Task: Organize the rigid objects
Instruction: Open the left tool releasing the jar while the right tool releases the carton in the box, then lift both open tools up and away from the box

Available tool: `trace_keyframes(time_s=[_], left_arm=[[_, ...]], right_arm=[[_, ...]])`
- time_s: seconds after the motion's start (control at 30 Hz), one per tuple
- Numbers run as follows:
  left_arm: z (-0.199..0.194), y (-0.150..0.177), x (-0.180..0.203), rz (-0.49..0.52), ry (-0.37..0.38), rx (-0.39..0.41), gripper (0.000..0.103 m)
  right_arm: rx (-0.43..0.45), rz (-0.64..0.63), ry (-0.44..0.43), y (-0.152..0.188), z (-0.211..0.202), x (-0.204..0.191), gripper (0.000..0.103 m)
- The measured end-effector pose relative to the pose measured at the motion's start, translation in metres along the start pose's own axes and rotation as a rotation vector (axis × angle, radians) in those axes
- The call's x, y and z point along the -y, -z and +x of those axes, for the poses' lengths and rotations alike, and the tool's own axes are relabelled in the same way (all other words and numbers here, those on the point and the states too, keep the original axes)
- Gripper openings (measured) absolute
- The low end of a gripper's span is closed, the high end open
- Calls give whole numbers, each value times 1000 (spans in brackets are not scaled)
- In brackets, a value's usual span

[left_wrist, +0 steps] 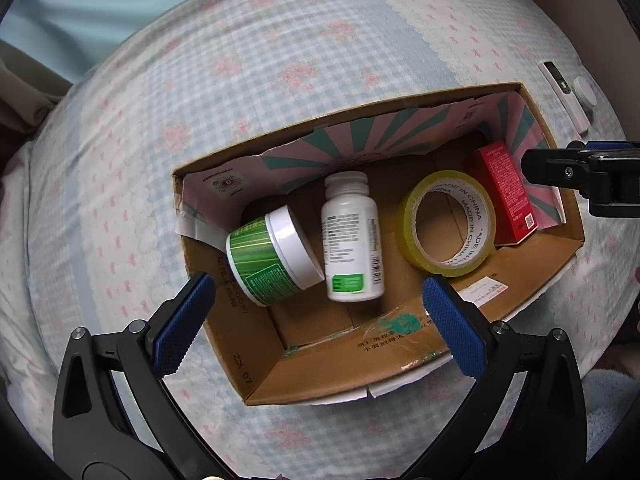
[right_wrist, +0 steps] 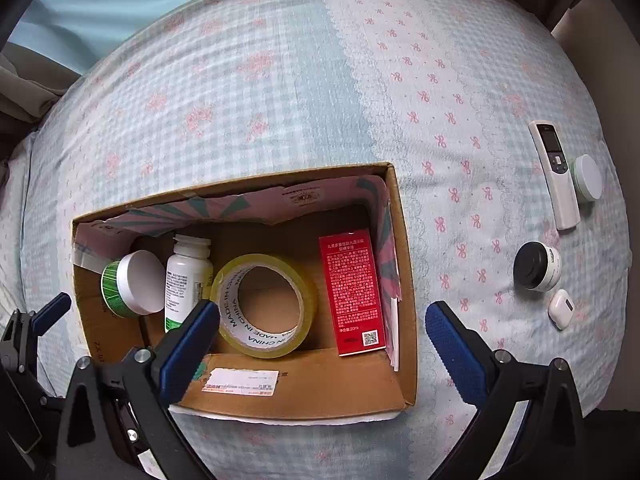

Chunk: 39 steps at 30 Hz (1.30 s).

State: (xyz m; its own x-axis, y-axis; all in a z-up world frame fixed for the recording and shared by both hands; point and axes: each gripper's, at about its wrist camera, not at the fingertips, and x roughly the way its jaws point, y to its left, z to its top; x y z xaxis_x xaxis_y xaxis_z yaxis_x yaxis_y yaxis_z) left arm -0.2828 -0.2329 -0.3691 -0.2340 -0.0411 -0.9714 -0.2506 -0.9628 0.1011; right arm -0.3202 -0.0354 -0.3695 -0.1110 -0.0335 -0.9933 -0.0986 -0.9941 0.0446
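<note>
An open cardboard box lies on a bed. Inside are a green-labelled jar, a white pill bottle, a roll of yellow tape and a red carton. My left gripper is open and empty above the box's near side. My right gripper is open and empty above the box's right end; it also shows at the right edge of the left wrist view.
On the bedsheet right of the box lie a white remote, a round white lid, a black-topped jar and a white earbud case. The flowered sheet stretches behind the box.
</note>
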Motion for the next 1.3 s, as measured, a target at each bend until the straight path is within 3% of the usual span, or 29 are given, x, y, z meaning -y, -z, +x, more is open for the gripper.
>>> trace_keyframes(time_s=[0.53,0.77,1.0,1.3], left_arm=[[-58,27,-8,-133,1,65,103],[-94,42,3,-168,-9,101,103],[-128,52,31,-196,3,145,103],[-164,53,116,-172,68,191,103]], right_arm=[[55,-76,-51,31,-53,-9,103],[134,-163,-18,59,-96,-4,103],[209,-140,-17,84,-137,38,103],[307,-41,19,109,-183,134,103]])
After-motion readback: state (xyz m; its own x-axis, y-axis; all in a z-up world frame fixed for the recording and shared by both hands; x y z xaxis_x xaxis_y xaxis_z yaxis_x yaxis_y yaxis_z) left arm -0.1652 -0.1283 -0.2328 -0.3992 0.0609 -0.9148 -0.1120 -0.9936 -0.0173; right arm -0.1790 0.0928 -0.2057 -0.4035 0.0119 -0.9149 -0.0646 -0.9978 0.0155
